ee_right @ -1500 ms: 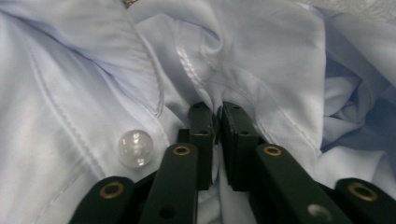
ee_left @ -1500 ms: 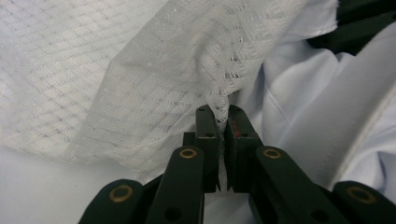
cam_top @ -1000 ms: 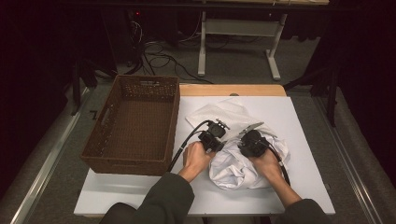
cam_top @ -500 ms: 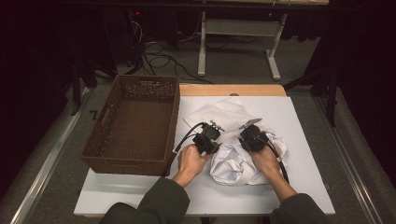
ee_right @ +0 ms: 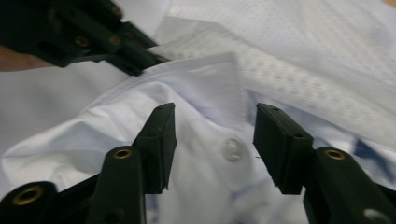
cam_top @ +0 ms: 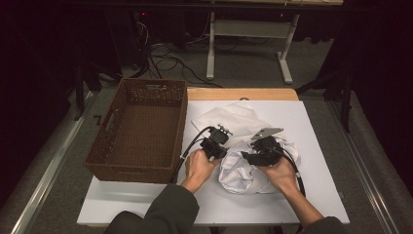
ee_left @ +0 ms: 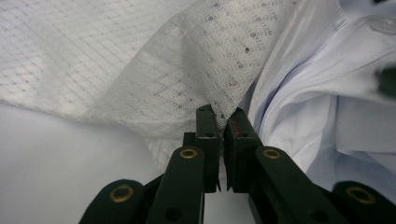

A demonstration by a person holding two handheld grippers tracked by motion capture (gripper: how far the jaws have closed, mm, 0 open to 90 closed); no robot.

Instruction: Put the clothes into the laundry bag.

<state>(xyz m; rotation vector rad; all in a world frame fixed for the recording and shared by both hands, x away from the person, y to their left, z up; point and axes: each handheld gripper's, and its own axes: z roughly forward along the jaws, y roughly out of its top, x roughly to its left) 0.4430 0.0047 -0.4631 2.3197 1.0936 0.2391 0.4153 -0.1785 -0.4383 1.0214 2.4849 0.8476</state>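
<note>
A crumpled white button shirt (cam_top: 243, 173) lies on the white table (cam_top: 316, 126), partly over a white mesh cloth (cam_top: 229, 117). My left gripper (cam_top: 225, 148) is at the shirt's left side. Its jaws are shut on the edge of the mesh cloth (ee_left: 140, 60), which drapes from the tips (ee_left: 222, 114) next to the shirt (ee_left: 327, 93). My right gripper (cam_top: 247, 158) hovers over the bundle. Its jaws have just been opening and now stand open (ee_right: 215, 116) above the shirt front (ee_right: 187, 88). A button (ee_right: 232, 149) shows between them, untouched. The left gripper (ee_right: 135, 65) appears at the upper left of the right gripper view.
A brown wicker basket (cam_top: 182, 122) stands at the table's left with nothing in it, close to my left hand. Bare table lies to the right of the shirt and along the front edge. A wooden strip borders the far edge.
The right gripper has risen slightly off the shirt bundle. The left hand has stayed almost where it was, and the bundle has kept its place.
</note>
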